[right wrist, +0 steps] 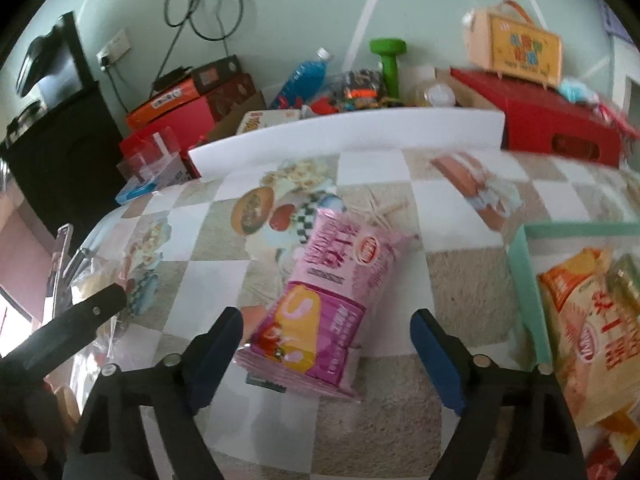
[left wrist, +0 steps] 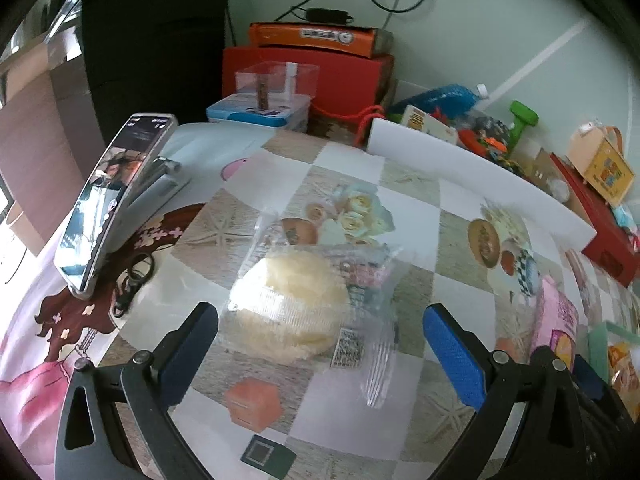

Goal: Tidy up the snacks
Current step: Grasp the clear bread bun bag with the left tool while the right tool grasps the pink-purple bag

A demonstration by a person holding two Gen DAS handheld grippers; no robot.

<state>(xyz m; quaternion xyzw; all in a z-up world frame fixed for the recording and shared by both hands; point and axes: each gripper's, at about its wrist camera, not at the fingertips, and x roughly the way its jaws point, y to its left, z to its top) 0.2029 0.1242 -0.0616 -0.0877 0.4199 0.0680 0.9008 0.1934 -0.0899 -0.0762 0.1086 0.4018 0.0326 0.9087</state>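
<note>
Left gripper (left wrist: 320, 352) wide around clear bun pack (left wrist: 308, 304); right gripper (right wrist: 326, 354) wide around pink packet (right wrist: 332, 300), near table's (right wrist: 400, 400) front edge, pads clear.

I'm at home: patterned tablecloth (right wrist: 400, 420), gift boxes (left wrist: 344, 80), a dumbbell (right wrist: 389, 60) and a propped phone (left wrist: 116, 200).

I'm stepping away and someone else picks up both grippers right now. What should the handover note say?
Left gripper: open, jaws either side of the clear-wrapped pastry lying on the table, pads not touching it.
Right gripper: open, straddling the near end of the pink snack bag, not yet pressing on it.
Green bin at the right already holds the orange snack bag and at least one more packet.
Left to do: grip the pink bag and the pastry and move each into the bin.
</note>
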